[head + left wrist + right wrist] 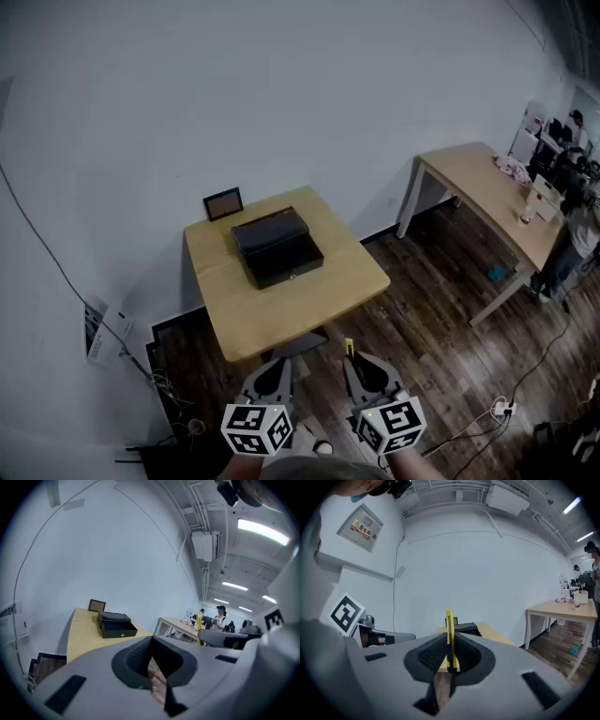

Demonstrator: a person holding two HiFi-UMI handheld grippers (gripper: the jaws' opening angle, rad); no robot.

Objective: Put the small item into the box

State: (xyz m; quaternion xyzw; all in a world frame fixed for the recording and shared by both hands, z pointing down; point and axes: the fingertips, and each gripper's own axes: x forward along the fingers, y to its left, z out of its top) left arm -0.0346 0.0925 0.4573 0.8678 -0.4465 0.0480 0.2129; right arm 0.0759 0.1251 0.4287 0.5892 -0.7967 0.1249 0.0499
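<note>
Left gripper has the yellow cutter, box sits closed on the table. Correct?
Wrong gripper. The right gripper has the yellow cutter, clamped upright between its jaws, as the right gripper view shows; the left gripper is shut on nothing. The box does sit closed on the table.

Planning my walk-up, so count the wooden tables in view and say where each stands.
2. One table stands straight ahead against the wall, bearing the dark box; the second table stands off to the right, also against the wall. More may lie outside the frame.
</note>
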